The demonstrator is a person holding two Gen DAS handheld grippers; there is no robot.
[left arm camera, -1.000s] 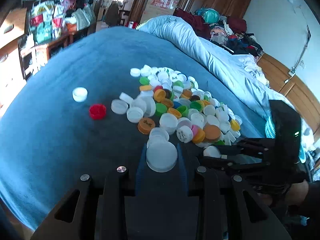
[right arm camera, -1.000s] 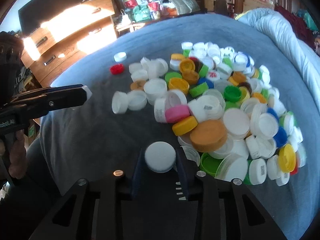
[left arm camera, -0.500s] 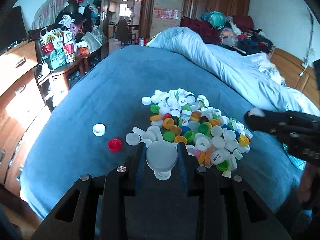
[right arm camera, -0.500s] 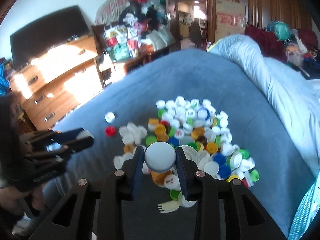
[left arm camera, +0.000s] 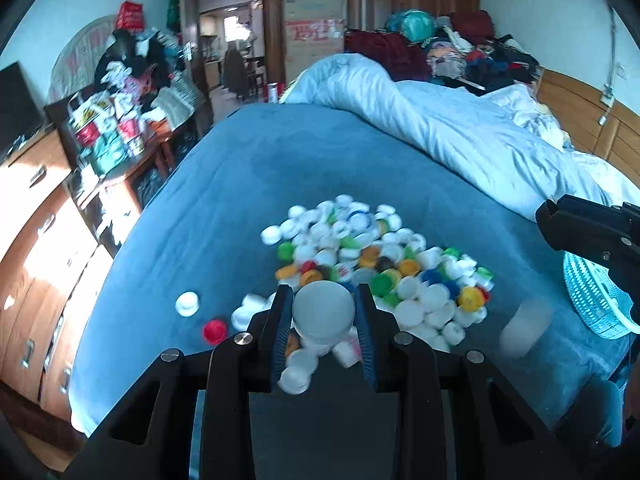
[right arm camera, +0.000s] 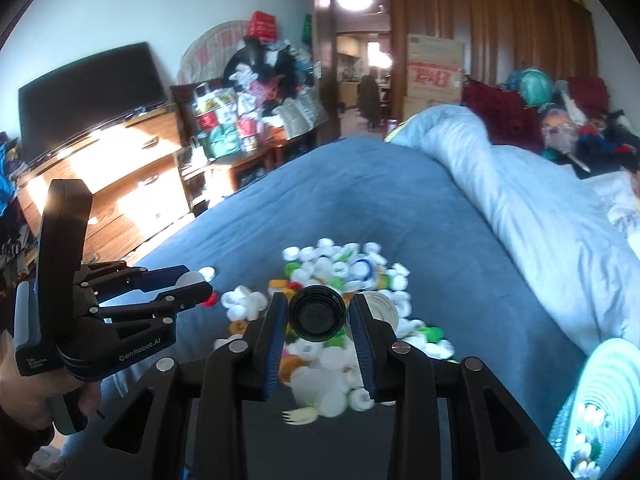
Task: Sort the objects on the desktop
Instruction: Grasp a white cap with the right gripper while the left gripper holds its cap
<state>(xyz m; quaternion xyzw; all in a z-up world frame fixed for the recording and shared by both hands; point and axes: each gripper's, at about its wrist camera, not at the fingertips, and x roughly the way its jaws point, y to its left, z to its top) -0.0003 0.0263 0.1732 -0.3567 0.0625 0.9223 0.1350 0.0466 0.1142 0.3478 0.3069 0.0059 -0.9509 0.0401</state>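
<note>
A pile of bottle caps [left arm camera: 380, 272], mostly white with some green, orange, yellow and blue, lies on the blue bedspread [left arm camera: 248, 184]. My left gripper [left arm camera: 322, 300] is raised above the pile's near edge, shut on a pale white cap [left arm camera: 324, 314]. In the right wrist view the left gripper [right arm camera: 202, 284] shows that white cap [right arm camera: 190, 280] at its tips. My right gripper [right arm camera: 318, 308] is also lifted over the pile [right arm camera: 344, 280], shut on a round ridged cap [right arm camera: 317, 318] that looks dark here. From the left wrist view the right gripper [left arm camera: 546, 216] reaches in from the right.
A teal mesh basket [left arm camera: 592, 300] stands at the bed's right side and holds a few caps [right arm camera: 584, 420]. A lone white cap [left arm camera: 187, 303] and a red cap [left arm camera: 214, 330] lie left of the pile. A blurred pale shape [left arm camera: 524, 328] shows near the basket. A rumpled duvet [left arm camera: 460, 132] lies behind.
Both grippers have risen away from the pile, each keeping its cap, so the pile looks smaller and farther. The cap in the right gripper showed white before and looks dark now.
</note>
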